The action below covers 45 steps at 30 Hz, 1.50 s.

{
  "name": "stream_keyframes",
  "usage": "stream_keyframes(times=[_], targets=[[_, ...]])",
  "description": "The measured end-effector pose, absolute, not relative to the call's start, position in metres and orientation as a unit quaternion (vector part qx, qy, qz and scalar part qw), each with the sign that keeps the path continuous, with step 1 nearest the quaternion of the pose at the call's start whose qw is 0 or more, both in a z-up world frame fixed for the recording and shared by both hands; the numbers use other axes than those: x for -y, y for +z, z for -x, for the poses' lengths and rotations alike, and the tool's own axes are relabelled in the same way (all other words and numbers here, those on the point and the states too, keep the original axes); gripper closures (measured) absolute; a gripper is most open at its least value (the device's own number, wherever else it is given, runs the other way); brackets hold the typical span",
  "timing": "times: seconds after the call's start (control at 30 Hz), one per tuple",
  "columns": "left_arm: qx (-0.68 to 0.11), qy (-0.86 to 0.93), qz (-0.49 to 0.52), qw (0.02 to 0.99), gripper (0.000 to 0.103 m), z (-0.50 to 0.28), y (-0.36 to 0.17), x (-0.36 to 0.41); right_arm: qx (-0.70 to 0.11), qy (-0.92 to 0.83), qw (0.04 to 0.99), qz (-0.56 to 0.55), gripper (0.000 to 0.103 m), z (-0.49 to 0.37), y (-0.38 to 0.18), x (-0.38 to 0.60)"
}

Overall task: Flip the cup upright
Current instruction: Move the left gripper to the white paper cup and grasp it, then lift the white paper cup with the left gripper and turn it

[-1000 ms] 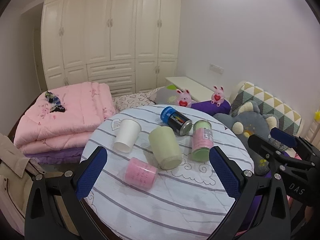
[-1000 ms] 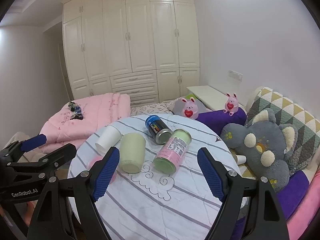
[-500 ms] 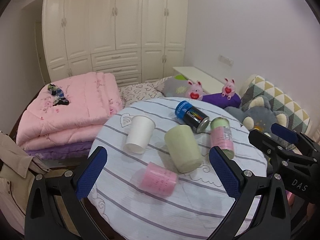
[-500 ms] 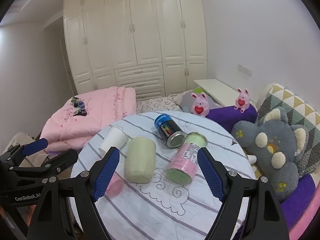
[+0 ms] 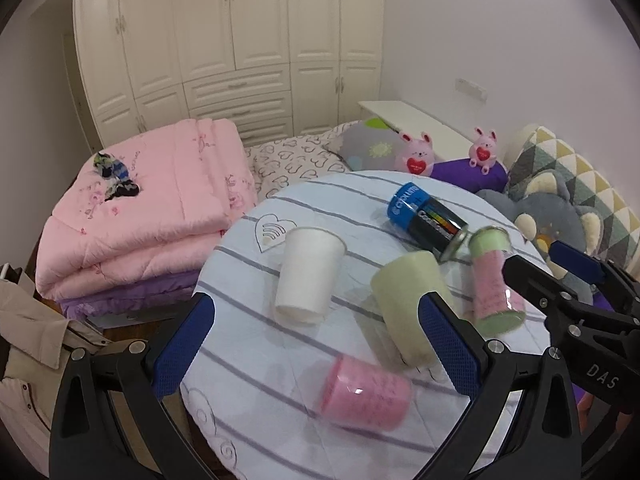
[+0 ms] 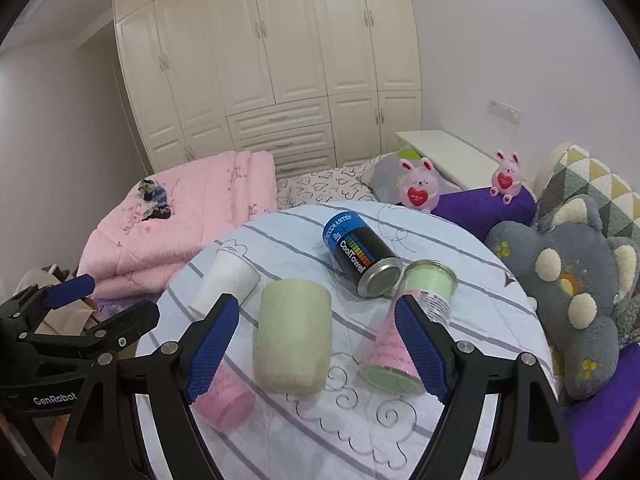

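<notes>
While both my grippers hang above the near edge of the round tabletop point(image 5: 248, 256), neither one holds anything. My left gripper point(image 5: 316, 344) is spread wide, its blue pads point(image 5: 182, 346) low in the frame on either side of the white paper cup point(image 5: 308, 274), which lies on its side just above them at centre with its mouth toward the far edge. My right gripper point(image 6: 316, 344) is likewise released, and between its pads point(image 6: 420, 346) lies the pale green cup point(image 6: 294, 336), also on its side, at lower centre of that view.

A pink cup point(image 5: 366, 396) lies on its side at the bottom of the left view, near the tabletop's front edge; in the right view it is partly hidden behind my left pad. Right of the green cup lies a pink canister with green ends point(image 6: 408, 332), and a blue-and-black can point(image 6: 358, 256) rests above it, the can's metal end just beside the canister's upper end.

The striped cloth point(image 6: 472, 280) covers the tabletop. A folded pink quilt point(image 5: 160, 208) fills the left of the frame, a grey plush toy point(image 6: 568, 280) sits at the right, and white wardrobes point(image 6: 272, 60) stand behind.
</notes>
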<state>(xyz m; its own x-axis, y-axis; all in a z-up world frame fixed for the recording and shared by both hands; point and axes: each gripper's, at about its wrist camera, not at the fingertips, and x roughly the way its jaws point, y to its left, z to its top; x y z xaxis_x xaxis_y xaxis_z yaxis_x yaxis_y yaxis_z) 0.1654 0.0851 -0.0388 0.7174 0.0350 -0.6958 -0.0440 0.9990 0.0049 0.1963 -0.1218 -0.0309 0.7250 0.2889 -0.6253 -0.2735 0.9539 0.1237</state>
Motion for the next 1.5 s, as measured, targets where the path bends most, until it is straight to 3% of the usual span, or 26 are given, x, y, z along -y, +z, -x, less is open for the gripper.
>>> stream_keyframes(times=[0.43,1.03,1.07,1.13,1.5], targets=[[-0.394,-0.002,-0.009,0.919,0.0,-0.224,-0.06,-0.096,-0.354,0.135,0.925,-0.011,0.021,-0.238,-0.046,0.112],[-0.528,0.007,-0.011,0.849,0.001,-0.295,-0.144,-0.099,-0.378,0.134,0.916,-0.021,0.021,-0.265,-0.072,0.111],[-0.534,0.008,-0.01,0.846,0.003,-0.297,-0.147,-0.1,-0.38,0.135,0.915,-0.022,0.021,-0.266,-0.073,0.112],[-0.543,0.009,0.001,0.84,0.041,-0.3,-0.151,-0.101,-0.384,0.135,0.913,-0.022,0.021,-0.266,-0.075,0.113],[-0.508,0.011,0.032,0.86,0.04,-0.274,-0.111,-0.105,-0.379,0.141,0.914,-0.024,0.021,-0.252,-0.065,0.121]])
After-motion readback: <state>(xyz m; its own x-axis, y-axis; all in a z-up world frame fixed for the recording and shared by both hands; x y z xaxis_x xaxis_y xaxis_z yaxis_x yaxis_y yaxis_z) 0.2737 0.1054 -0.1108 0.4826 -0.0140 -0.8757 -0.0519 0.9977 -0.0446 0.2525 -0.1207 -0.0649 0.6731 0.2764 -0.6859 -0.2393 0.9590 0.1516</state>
